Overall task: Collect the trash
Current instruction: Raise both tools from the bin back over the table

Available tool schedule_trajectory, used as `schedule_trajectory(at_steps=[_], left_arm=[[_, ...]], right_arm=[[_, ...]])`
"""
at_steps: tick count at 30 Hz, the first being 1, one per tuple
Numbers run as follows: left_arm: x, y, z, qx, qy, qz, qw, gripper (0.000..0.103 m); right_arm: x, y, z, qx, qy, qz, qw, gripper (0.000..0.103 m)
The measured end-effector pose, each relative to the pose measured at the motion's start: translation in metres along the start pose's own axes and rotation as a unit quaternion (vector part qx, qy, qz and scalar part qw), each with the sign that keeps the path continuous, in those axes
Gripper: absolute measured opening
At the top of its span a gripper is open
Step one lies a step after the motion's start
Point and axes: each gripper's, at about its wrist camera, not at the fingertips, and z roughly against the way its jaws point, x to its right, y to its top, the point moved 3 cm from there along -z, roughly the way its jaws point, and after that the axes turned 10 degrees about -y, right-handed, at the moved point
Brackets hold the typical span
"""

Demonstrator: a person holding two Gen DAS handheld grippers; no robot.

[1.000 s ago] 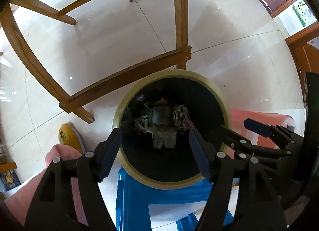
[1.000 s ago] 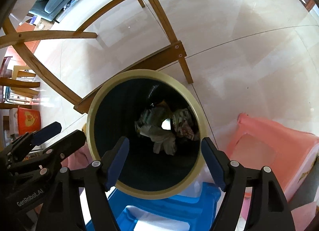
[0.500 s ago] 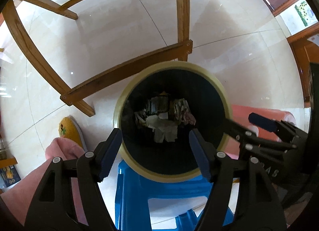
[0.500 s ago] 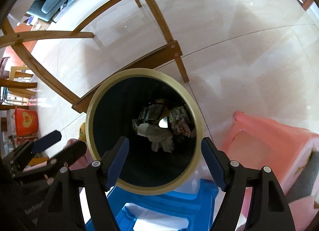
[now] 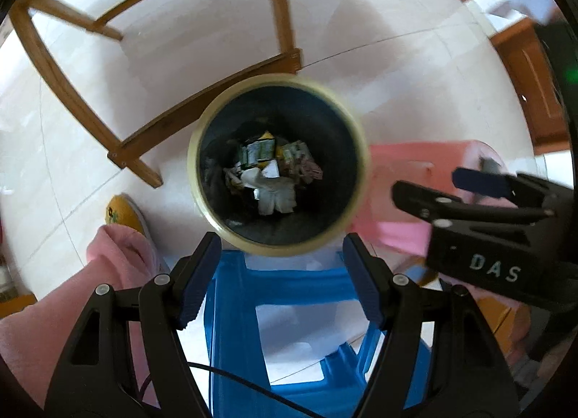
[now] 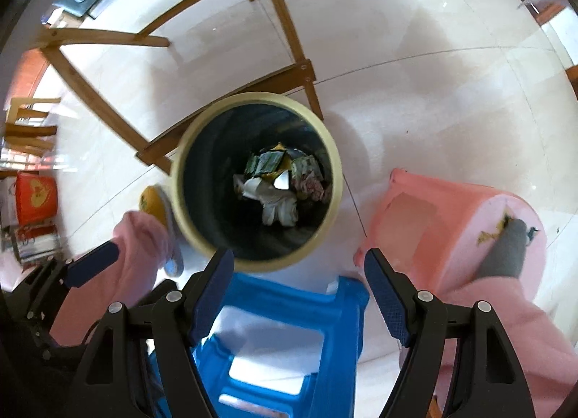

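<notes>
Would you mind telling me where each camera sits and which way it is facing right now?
Left wrist: rides the left gripper, looking down past its open jaws into the bin; the right gripper and a pink sleeve show.
Right wrist: rides the right gripper, also looking down into the bin; the left gripper and pink sleeves show.
Shared: bin, trash inside it, blue stool, pink stool, chair legs.

White letters "DAS" stand on the black body of the right gripper (image 5: pixel 473 188), seen from the left wrist view. Print on the wrappers (image 5: pixel 258 152) in the bin (image 5: pixel 278 244) is too small to read.
</notes>
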Motion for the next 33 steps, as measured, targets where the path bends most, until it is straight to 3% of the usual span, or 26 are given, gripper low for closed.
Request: schedule_trajectory(at_steps=[6, 16, 23, 25, 29, 33], left_arm=[[0.045, -0.012, 0.059, 0.057, 0.005, -0.076, 0.9955, 0.067], [0.067, -0.001, 0.185, 0.183, 0.018, -0.107, 0.9770, 0.067], [0.076, 0.007, 0.278, 0.265, 0.041, -0.136, 0.9538, 0.067], [0.079, 0.013, 0.308, 0.290, 0.055, -0.150, 0.9437, 0.067], [0.080, 0.029, 0.353, 0.322, 0.085, -0.165, 0.9282, 0.067], [0.073, 0.054, 0.389, 0.346, 0.098, -0.167, 0.9179, 0.067]], right_arm=[[0.008, -0.021, 0.060, 0.015, -0.011, -0.003, 1.000, 0.076], [0.035, -0.027, 0.192, 0.120, 0.022, -0.039, 0.992, 0.076], [0.033, -0.020, 0.297, 0.215, 0.055, -0.010, 0.975, 0.076], [0.029, -0.014, 0.327, 0.241, 0.063, -0.001, 0.968, 0.076], [0.021, 0.005, 0.380, 0.279, 0.082, 0.005, 0.957, 0.076], [0.009, 0.039, 0.423, 0.309, 0.098, 0.004, 0.946, 0.076]])
